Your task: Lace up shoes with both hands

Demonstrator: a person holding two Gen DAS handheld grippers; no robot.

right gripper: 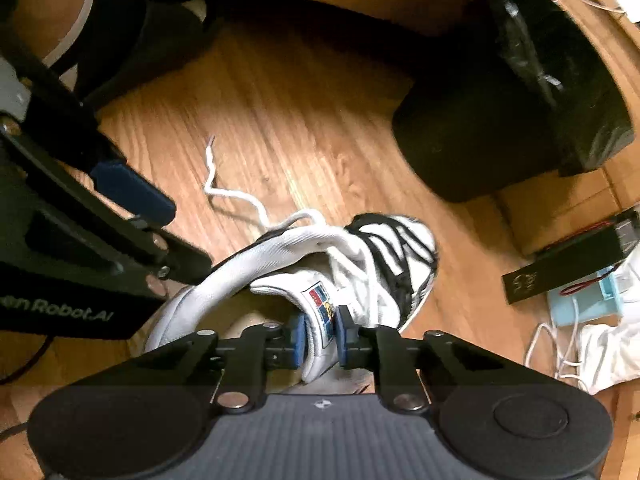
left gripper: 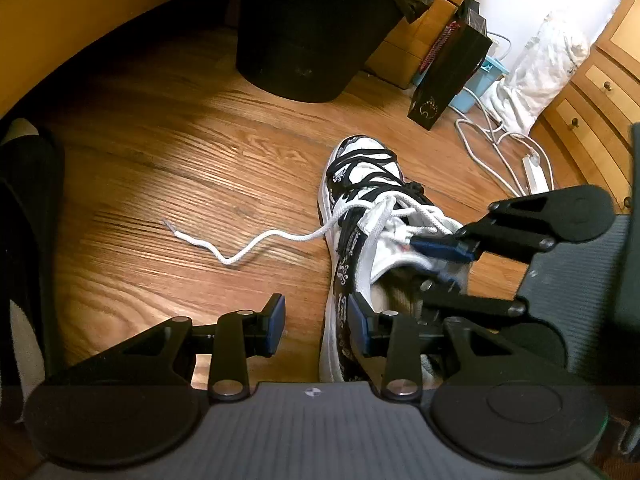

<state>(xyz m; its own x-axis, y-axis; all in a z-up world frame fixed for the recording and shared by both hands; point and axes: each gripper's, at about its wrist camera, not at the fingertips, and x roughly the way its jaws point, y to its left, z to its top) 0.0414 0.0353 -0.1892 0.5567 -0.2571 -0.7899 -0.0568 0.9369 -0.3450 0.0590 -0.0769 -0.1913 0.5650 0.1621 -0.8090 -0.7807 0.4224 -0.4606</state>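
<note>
A white shoe with black trim [left gripper: 362, 184] stands on the wood floor, toe pointing away; it also shows in the right wrist view [right gripper: 384, 256]. A loose white lace end [left gripper: 224, 246] trails left across the floor, and shows in the right wrist view [right gripper: 224, 194]. My left gripper [left gripper: 318, 326] is open and empty, just left of the shoe's heel side. My right gripper [right gripper: 320, 338] is shut on the shoe's white tongue [right gripper: 316, 312] with its coloured label; in the left wrist view the right gripper [left gripper: 436, 250] reaches in from the right over the shoe opening.
A black bin [left gripper: 308, 32] stands beyond the shoe. A dark box [left gripper: 448, 68], a blue item, white cables [left gripper: 496, 152] and a white bag [left gripper: 548, 64] lie at the right by wooden drawers. A black-clad foot [left gripper: 24, 216] is at the left.
</note>
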